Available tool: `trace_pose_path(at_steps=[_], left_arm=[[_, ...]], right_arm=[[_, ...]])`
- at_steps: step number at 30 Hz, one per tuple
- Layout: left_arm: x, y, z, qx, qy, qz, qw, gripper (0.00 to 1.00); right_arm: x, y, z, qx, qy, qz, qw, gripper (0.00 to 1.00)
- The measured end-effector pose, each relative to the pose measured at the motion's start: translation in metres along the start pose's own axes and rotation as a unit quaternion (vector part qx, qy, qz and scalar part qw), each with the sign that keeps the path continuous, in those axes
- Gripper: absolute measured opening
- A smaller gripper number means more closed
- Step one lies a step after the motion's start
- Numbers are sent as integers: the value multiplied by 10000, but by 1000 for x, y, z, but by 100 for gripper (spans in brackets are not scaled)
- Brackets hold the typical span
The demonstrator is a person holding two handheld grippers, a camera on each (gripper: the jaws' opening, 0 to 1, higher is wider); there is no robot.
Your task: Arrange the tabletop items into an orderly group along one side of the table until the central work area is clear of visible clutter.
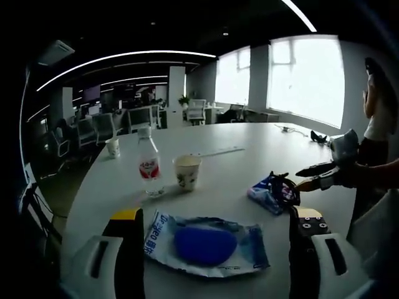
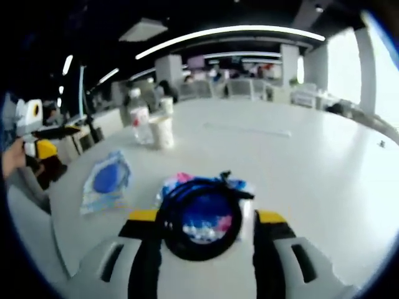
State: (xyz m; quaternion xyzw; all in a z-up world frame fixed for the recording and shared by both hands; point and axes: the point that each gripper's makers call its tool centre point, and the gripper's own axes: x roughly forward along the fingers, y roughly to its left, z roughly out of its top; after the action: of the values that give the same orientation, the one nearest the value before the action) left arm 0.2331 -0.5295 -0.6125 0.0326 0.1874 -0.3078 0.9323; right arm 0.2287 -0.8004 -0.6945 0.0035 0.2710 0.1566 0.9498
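— Left gripper (image 1: 215, 233)?
— Spread wide, hovering over the near edge of the white table (image 1: 262, 156), straddling the flat blue-and-white packet (image 1: 206, 244) without touching it.
— Right gripper (image 2: 201, 227)?
— Also spread, either side of a coiled black cable (image 2: 201, 221) lying on a colourful snack pack (image 2: 206, 205). No visible pinch on either.
— Further out?
— Water bottle (image 1: 148, 163) with red label, upright, just beside a paper cup (image 1: 187, 172). Another paper cup (image 1: 113, 147) near the far left edge. A long thin strip (image 1: 218, 151) behind them. Office chairs (image 1: 93, 129) and bright windows (image 1: 305, 78) beyond.
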Motion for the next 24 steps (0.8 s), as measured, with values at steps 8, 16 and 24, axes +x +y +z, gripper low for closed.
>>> trace_pose_path(at_steps=[8,16,24], left_arm=[[2,-8,-1,-6,0,-32,10000,94],[2,-5,-4,30,27,-6,10000,92],[-1,14,-5,116,64,130,9998,92]], right_arm=[[0,-8,-5,69,54,-72,9999,42],[-4,-8,-6,166,40,-111,9998,38],[-9,8,4,128,-77,17,9999,43]])
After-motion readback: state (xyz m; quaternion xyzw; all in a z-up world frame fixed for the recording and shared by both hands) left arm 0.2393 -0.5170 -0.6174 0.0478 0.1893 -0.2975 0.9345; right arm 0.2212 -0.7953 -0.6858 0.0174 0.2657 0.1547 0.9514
